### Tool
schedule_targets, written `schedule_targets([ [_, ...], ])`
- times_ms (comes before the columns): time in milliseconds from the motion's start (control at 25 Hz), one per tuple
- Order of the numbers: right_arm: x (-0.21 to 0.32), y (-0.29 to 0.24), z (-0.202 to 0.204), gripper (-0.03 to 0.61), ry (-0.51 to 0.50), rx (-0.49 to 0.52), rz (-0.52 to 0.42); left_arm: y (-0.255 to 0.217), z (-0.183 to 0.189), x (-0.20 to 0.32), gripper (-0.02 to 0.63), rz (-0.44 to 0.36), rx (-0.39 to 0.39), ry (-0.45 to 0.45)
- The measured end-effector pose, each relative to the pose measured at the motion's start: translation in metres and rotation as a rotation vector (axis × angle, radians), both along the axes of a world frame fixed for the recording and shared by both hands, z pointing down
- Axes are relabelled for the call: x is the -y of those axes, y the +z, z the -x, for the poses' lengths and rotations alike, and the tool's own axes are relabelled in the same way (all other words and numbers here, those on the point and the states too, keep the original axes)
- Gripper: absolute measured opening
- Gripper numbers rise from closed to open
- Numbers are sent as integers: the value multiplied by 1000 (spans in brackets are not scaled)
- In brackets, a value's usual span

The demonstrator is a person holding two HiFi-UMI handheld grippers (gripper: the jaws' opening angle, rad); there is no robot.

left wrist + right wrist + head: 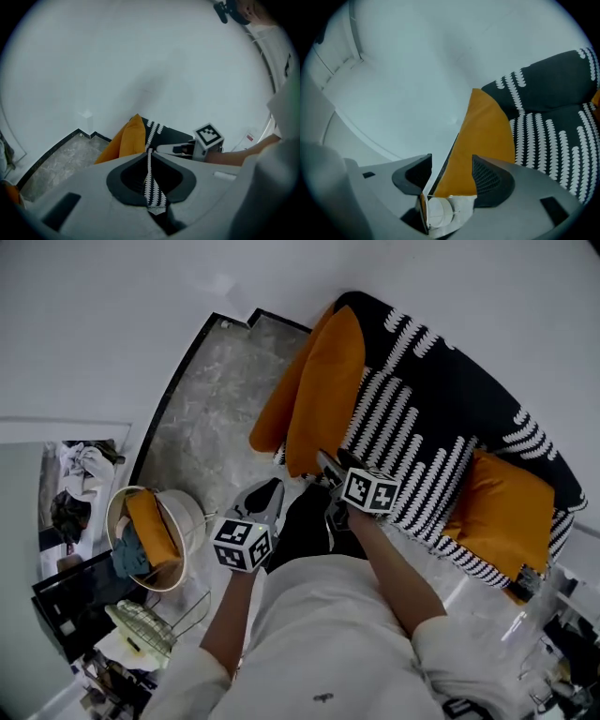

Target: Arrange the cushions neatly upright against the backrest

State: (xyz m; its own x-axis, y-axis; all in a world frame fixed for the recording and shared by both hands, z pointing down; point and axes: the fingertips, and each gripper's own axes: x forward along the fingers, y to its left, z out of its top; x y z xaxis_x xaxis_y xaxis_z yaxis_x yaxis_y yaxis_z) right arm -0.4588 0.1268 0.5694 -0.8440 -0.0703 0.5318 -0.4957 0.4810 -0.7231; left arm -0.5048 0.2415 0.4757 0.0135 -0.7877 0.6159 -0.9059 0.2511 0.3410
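my right tongs (451, 161) are clamped on the lower corner of the orange cushion (487, 136). my left tongs (150, 154) are pinched shut on a thin patterned edge (151, 187). the striped sofa (441, 399) carries that cushion at one end, tilted near the backrest, and a second orange cushion (506, 512) at the other. it looks light, soft and floppy, so i judge a corner pinch lets it sag and a mid-edge hold suits better.

Home living room: patterned sofa (441, 409), orange cushions (323, 390), laundry basket (190, 517)

Matt orange cloth cushion (323, 390), patterned woven sofa cover (441, 418); glossy mottled stone floor (216, 418)
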Motion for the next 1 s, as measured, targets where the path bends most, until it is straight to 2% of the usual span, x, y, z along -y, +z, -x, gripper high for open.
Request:
schedule_targets([
  [160, 18, -14, -54, 262, 27, -52, -68, 35, 6, 22, 28, 46, -33, 18],
  [200, 23, -19, -64, 262, 37, -66, -91, 48, 6, 29, 78, 60, -51, 36],
  [240, 28, -25, -73, 262, 51, -81, -116, 60, 7, 36, 153, 76, -71, 56],
  [280, 33, -30, -81, 262, 71, -94, -139, 73, 8, 43, 194, 95, -87, 73],
  [400, 46, -44, -100, 262, 149, -124, -193, 110, 17, 59, 241, 169, -85, 109],
  [560, 51, -49, -114, 262, 242, -166, -220, 168, 20, 65, 321, 275, -103, 169],
  [680, 48, -44, -116, 262, 291, -190, -213, 192, 16, 62, 324, 322, -131, 237],
  [760, 45, -42, -116, 262, 313, -201, -209, 194, 16, 63, 320, 325, -131, 278],
  [1000, 43, -39, -100, 252, 358, -204, -194, 182, 43, 63, 150, 307, -93, 323],
])
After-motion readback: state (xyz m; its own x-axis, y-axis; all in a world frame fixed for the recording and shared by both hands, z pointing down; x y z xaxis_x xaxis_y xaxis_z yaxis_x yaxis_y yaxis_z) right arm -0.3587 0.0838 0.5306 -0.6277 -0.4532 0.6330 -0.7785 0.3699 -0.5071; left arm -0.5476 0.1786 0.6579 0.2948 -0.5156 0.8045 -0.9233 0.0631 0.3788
